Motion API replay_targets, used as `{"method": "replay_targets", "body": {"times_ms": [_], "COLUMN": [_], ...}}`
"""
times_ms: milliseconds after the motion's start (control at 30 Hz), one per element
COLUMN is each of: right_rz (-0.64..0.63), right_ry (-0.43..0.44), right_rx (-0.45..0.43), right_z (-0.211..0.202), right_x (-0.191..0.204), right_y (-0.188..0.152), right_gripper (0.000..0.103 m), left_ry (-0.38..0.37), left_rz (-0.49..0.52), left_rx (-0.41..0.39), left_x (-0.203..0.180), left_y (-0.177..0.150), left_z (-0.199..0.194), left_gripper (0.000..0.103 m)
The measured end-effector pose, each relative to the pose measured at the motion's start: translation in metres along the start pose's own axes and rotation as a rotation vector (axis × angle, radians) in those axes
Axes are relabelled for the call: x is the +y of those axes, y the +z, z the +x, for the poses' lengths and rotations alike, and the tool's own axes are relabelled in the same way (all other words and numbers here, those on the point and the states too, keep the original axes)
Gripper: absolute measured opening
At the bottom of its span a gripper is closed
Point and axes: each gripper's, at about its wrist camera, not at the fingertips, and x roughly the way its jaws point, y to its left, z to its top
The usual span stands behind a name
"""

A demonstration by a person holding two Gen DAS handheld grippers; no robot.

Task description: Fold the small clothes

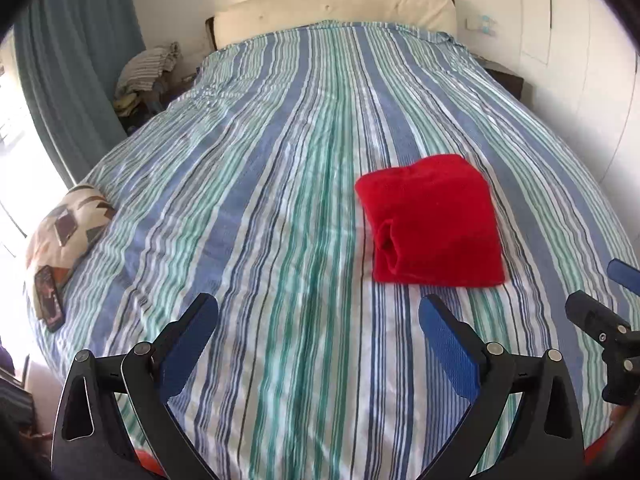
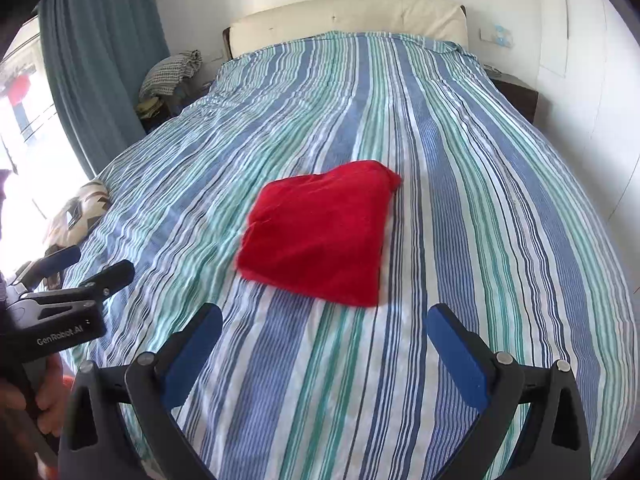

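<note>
A red garment (image 1: 434, 220) lies folded into a compact square on the striped bedspread (image 1: 280, 184); the right wrist view shows the same red garment (image 2: 320, 236) near the middle of the bed. My left gripper (image 1: 318, 308) hangs open over bare sheet, in front and to the left of the garment, nothing between its blue pads. My right gripper (image 2: 324, 318) is open too, just short of the garment's near edge, holding nothing. Each gripper shows at the edge of the other's view: the right gripper (image 1: 600, 296), and the left gripper (image 2: 88, 266) held by a hand.
A patterned cushion (image 1: 68, 228) with a dark phone-like object (image 1: 50, 300) lies at the bed's left edge. A cream headboard (image 1: 336, 8) stands at the far end. Piled clothes (image 1: 148, 72) and a teal curtain (image 1: 76, 56) are at the left; a dark nightstand (image 2: 516, 92) is far right.
</note>
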Motion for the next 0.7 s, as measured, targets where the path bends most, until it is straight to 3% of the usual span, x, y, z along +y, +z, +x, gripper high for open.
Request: {"method": "replay_targets", "body": {"times_ms": [133, 433, 700], "right_rz": [-0.025, -0.057, -0.058], "right_ry": [-0.018, -0.057, -0.075], "right_rx": [-0.015, 0.023, 0.090], "right_z": [-0.023, -0.059, -0.087], "right_x": [0.014, 0.027, 0.023], "right_y": [-0.010, -0.029, -0.055], "right_gripper": [0.101, 0.103, 0.102], "left_ry": [0.073, 0.057, 0.020], "left_rz": [0.042, 0.011, 0.040], "left_rx": [-0.034, 0.001, 0.104], "left_x": [-0.004, -0.004, -0.009], "left_y": [-0.012, -0.035, -0.058], "left_z": [-0.027, -0.058, -0.077], "left_gripper": [0.101, 0.101, 0.101]}}
